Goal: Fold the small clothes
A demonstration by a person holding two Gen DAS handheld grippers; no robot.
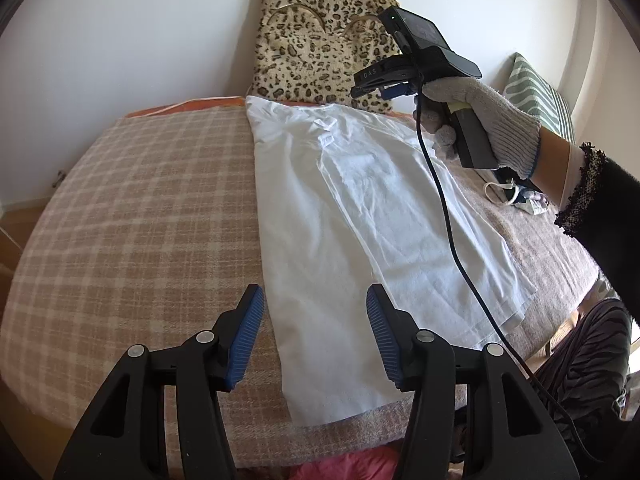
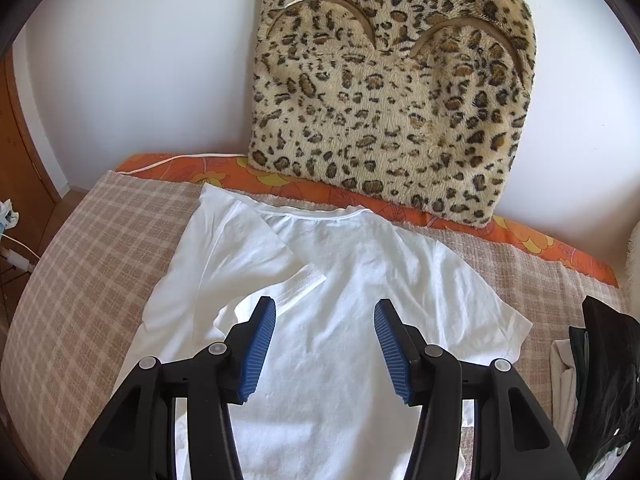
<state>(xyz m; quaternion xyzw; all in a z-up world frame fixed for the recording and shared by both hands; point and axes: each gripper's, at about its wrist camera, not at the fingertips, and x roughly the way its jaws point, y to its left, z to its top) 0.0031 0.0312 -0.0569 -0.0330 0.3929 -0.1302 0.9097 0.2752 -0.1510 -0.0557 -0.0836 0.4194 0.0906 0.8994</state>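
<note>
White cotton fills the middle of both views: a small T-shirt [image 1: 360, 216] lies flat on a bed covered by a beige and cream checked blanket [image 1: 132, 208], its neckline toward the wall and its hem toward the near edge. One side has been folded over the body, so that a sleeve [image 2: 288, 280] lies across the chest with its cuff pointing inward, while the other sleeve [image 2: 496, 320] spreads out flat. The left gripper [image 1: 316, 332] hangs above the shirt's lower part, its blue ribbed pads [image 1: 250, 332] standing apart with nothing between them; one finger is over the blanket, the other over the cloth. The right gripper [image 2: 325, 344] hovers over the chest of the shirt, its jaws likewise parted and empty, the fabric lying loose below. In the left wrist view the right tool is held by a hand in a grey knit glove [image 1: 480, 120], with a black cable [image 1: 448, 216] trailing down across the shirt. A leopard-print cushion [image 2: 388, 96] leans against the white wall behind the bed, resting on an orange flowered sheet [image 2: 312, 188] that shows beyond the blanket. A green and white striped cushion [image 1: 536, 92] stands at the far right.
</note>
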